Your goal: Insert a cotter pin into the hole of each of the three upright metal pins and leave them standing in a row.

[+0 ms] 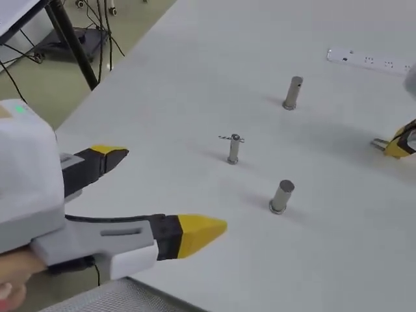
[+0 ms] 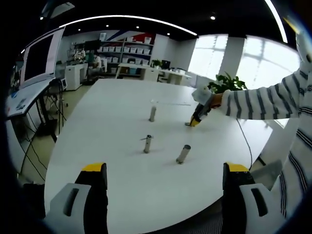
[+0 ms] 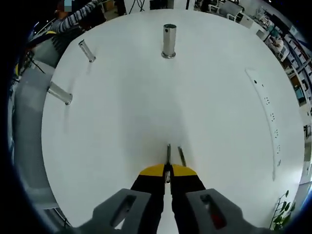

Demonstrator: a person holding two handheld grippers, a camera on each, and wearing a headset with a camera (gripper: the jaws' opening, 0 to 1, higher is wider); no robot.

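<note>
- Three metal pins stand upright on the white worktop [image 1: 195,65], long axes vertical, well in from its edges.
- The far pin [image 1: 292,93] has an empty cross-hole near its top; it stands nearest the worktop's far edge and the power strip [image 1: 370,60].
- The middle pin [image 1: 234,149] carries a cotter pin [image 1: 231,138] through its top. The cotter lies level, crosswise to the pin, and sticks out mostly to the left in the head view.
- The near pin [image 1: 281,196] is bare at the top and tilts slightly in the head view.
- The three do not make a straight line: the middle pin sits to the left of the line through the other two.
- The left gripper [image 1: 159,192] hovers over the near left edge of the worktop. Its jaws are spread wide with nothing between them, and they point toward the pins.
- The right gripper [image 3: 167,170] is low over the right side of the worktop, apart from the pins. Its jaws are clamped on a second cotter [image 3: 168,155], whose long axis runs straight out ahead of the tips, nearly level.
- A thin line just beside that cotter may be its shadow or another piece; I cannot tell which.
</note>
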